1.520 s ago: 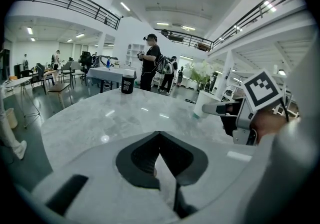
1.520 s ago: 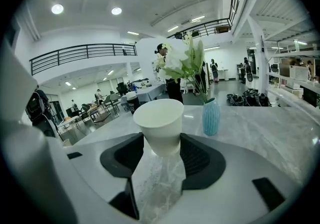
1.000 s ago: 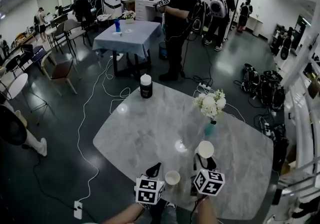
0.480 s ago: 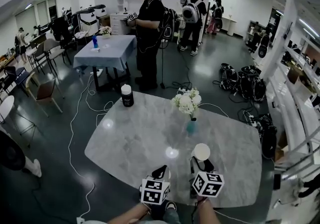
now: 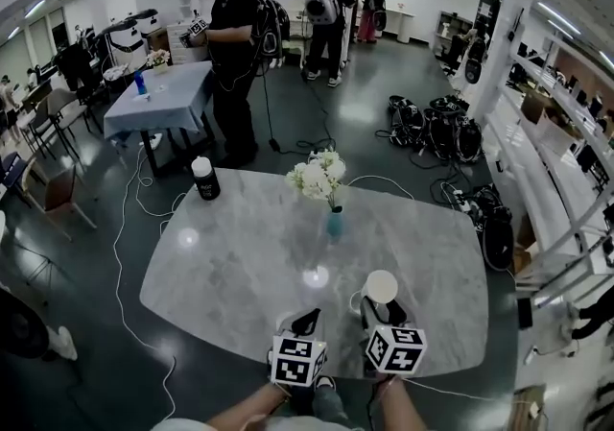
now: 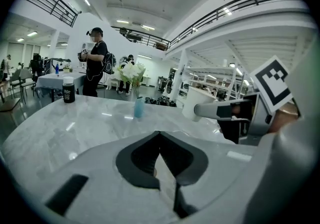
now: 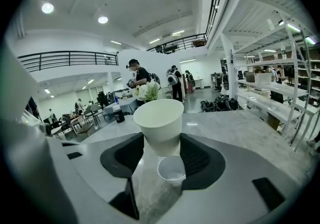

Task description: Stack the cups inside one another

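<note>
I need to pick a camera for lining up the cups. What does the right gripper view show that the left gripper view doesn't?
Only the right gripper view: the right gripper shut on the white cup, and a second cup standing mouth-up on the table, nearer the camera than the held one. Only the left gripper view: the left gripper, jaws together with nothing between them, and the right gripper seen from the side. Both: the held cup, the flowers and the black can on the marble table.
</note>
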Available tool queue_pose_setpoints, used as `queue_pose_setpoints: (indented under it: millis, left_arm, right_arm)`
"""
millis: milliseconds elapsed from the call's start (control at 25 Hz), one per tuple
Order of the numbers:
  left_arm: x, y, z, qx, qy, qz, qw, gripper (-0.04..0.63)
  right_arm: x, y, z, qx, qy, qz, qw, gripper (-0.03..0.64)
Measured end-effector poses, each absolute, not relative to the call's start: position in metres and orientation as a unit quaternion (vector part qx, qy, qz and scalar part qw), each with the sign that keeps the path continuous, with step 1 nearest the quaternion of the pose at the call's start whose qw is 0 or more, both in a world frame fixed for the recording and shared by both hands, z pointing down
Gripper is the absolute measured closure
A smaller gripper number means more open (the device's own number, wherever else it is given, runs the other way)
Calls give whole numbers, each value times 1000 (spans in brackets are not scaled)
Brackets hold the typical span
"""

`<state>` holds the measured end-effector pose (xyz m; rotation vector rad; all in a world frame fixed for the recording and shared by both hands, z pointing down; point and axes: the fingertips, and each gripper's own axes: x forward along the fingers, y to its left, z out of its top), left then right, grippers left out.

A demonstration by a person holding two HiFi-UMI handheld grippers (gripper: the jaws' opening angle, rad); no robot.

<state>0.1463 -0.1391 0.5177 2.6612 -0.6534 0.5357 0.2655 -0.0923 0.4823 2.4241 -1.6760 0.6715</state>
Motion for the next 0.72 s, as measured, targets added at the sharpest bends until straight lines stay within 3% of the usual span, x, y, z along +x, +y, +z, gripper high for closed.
queue_pose_setpoints:
  millis: [720]
  left_arm:
    - [179,-108,572,921,-215,261,195,600]
  right_arm:
    - [272,-89,548,771,-570,272,85,397]
